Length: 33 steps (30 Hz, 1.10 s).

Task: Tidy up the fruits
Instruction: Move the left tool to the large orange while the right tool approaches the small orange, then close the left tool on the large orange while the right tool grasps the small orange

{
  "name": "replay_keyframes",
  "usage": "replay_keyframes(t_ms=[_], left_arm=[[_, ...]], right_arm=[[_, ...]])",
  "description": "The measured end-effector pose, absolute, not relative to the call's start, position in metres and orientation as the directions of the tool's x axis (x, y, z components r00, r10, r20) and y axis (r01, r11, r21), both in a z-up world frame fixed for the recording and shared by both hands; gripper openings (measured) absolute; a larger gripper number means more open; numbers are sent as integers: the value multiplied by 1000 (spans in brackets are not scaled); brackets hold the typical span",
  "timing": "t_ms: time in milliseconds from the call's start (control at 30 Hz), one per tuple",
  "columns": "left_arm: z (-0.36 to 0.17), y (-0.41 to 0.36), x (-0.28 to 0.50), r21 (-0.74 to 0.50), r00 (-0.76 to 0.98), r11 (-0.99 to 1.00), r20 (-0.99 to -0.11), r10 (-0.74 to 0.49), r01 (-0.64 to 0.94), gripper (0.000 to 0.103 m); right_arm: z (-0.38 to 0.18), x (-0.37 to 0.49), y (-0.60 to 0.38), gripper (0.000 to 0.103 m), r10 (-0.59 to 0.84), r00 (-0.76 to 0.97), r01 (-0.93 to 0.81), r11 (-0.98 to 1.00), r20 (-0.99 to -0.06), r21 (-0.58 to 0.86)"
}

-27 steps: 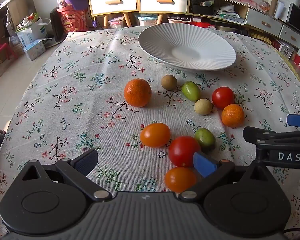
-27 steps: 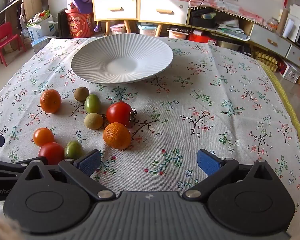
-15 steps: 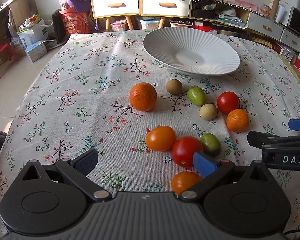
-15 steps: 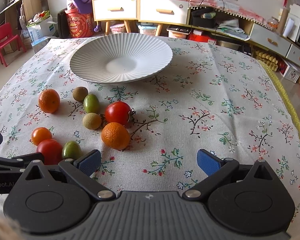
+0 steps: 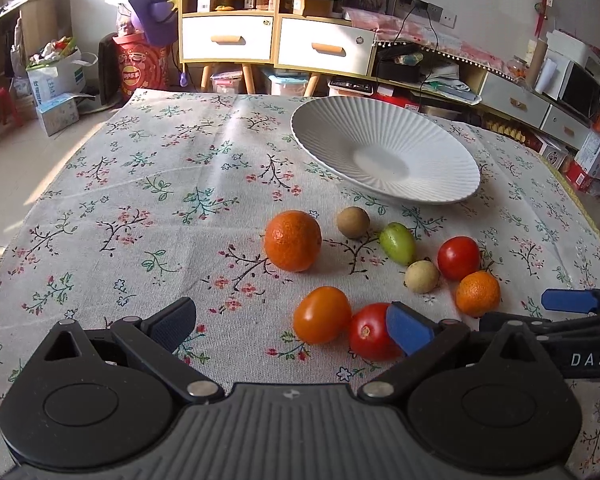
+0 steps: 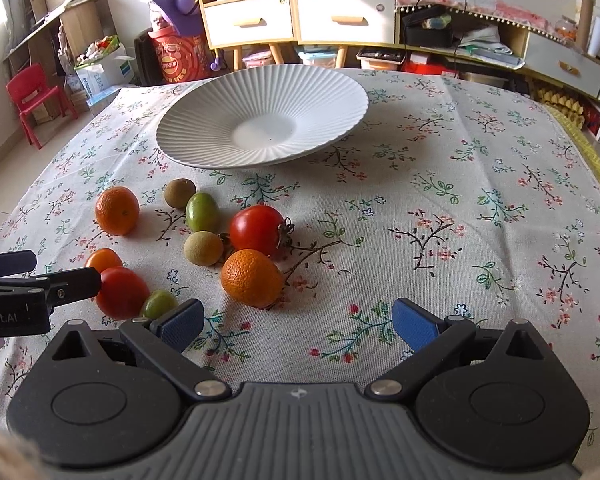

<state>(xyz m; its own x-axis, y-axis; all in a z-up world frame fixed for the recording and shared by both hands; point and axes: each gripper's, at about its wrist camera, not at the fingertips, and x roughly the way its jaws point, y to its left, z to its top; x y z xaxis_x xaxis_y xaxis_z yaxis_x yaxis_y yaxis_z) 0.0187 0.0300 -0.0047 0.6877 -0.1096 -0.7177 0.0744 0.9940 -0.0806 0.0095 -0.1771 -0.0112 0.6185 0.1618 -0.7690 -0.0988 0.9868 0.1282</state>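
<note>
left gripper: jaws spread, empty
right gripper: jaws spread, empty
red tomato: touching left gripper's right pad; likely soft, smooth, light; pinch gently across middle
plate: far ahead, empty

Hovering low near the white ribbed plate: left gripper gaping wide, fingers levelled and aiming toward the plate's left side, blue pads facing inward. Sitting just beside it on the right, well short of the plate: right gripper, likewise spreading wide, gripping nothing, pads tilting inward, pointing toward the plate's right rim.
</note>
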Motion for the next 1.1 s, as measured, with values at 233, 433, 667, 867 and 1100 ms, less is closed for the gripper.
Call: replay_keyframes(t_ms=[233,433,667,867,1100], left_arm=[[-10,32,27,-118,744,987,-648,-162,112,94],[-14,33,34,-131,770,982,-611,-186,133,79],[-18,35,41,-142,781,981,-594,-194,136,63],[-20,35,46,-154,773,979,-602,-198,131,48],[-21,33,47,-142,770,982,-609,-187,126,31]], right_arm=[[-14,8,-172,84,230,628,-155,973,-744,170],[-11,7,-169,75,264,640,-189,964,-721,185],[-15,11,-169,59,267,630,-181,964,-729,196],[-15,10,-168,52,274,630,-185,962,-727,202],[-16,11,-168,39,269,633,-180,963,-726,200]])
